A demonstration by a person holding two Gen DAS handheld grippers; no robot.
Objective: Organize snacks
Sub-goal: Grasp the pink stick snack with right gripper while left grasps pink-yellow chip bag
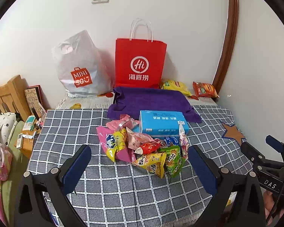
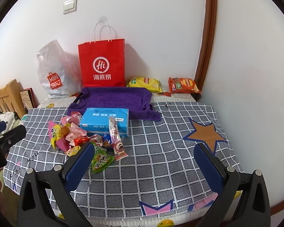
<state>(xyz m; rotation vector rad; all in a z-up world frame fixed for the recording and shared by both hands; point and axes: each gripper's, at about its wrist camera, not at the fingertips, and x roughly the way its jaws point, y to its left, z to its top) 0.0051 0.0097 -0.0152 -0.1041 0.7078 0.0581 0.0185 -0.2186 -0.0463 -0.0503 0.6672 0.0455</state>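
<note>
A pile of small snack packets (image 1: 142, 145) lies on the grey checked cloth (image 1: 123, 189), in front of a blue tissue pack (image 1: 162, 122). The pile also shows in the right wrist view (image 2: 85, 138), with a green packet (image 2: 100, 160) and a long pink packet (image 2: 117, 141) at its near side. My left gripper (image 1: 140, 162) is open and empty, just short of the pile. My right gripper (image 2: 143, 160) is open and empty, to the right of the pile, its left finger next to the green packet. A yellow chip bag (image 2: 144, 83) and an orange chip bag (image 2: 183, 85) lie at the back.
A red paper bag (image 1: 140, 64) and a white plastic bag (image 1: 81, 70) stand against the wall. A purple towel (image 1: 151, 102) lies behind the tissue pack. A wooden bed frame (image 1: 7, 94) and a cluttered side table (image 1: 28, 134) stand left.
</note>
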